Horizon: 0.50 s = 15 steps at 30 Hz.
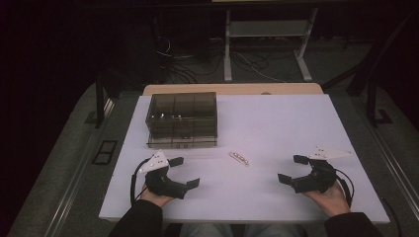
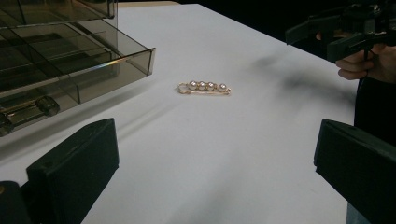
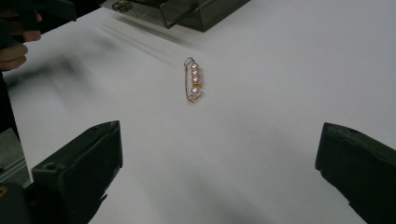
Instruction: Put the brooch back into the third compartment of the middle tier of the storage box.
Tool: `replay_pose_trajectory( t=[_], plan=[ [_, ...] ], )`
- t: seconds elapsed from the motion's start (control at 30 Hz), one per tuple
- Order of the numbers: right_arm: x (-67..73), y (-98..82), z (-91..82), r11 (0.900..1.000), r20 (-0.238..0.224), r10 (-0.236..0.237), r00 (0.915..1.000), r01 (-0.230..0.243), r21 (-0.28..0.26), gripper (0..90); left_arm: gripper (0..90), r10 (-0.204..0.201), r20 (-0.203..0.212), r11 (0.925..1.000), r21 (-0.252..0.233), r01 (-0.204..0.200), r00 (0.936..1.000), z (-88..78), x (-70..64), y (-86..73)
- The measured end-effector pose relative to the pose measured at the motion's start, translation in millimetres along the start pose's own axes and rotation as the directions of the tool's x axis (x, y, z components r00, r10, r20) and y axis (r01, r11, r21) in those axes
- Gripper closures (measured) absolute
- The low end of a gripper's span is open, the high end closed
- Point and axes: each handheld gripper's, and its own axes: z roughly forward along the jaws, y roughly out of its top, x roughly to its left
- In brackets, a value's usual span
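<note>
On the white table top [image 1: 276, 123], between the two hands, lies a small gold pin with a row of four little pearls [image 1: 238, 158]. It lies flat by itself, with nothing touching it. Just past it, on the far left, stands a smoky see-through plastic box with small drawers [image 1: 183, 119]. One low drawer [image 2: 100, 70] is pulled out toward the pin, as the left gripper view shows.

Both tools rest near the person's edge of the table. The left gripper [image 1: 187, 172] sits to the left of the pin, with its jaws spread wide and nothing between them. The right gripper [image 1: 292, 169] sits to the right, well apart from the pin, and its jaws are spread wide too, with nothing in them.

It looks like the very start of the job: the pin waits to be picked up, likely to go into the open drawer.

For the next move, one gripper would have to reach in to the pin, come down low over it and pinch it gently. The pin is thin and flat, so the jaws must get right down to the table, or it may slip away.
</note>
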Motion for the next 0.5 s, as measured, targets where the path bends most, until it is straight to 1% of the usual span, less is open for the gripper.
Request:
replay_pose_trajectory(
  t=[0.17, 0.5],
  plan=[
    [-0.1, 0.2, 0.2, 1.0, -0.002, -0.004, 1.0, 0.004, -0.002, 0.3, 0.0, -0.008, -0.005, 1.0, -0.004, 0.008, 1.0, -1.0, 0.4, -0.4],
    [0.6, 0.2, -1.0, 1.0, -0.009, -0.001, 1.0, 0.001, -0.002, 0.3, 0.0, -0.007, -0.003, 1.0, -0.002, 0.007, 1.0, -1.0, 0.5, -0.6]
  ],
)
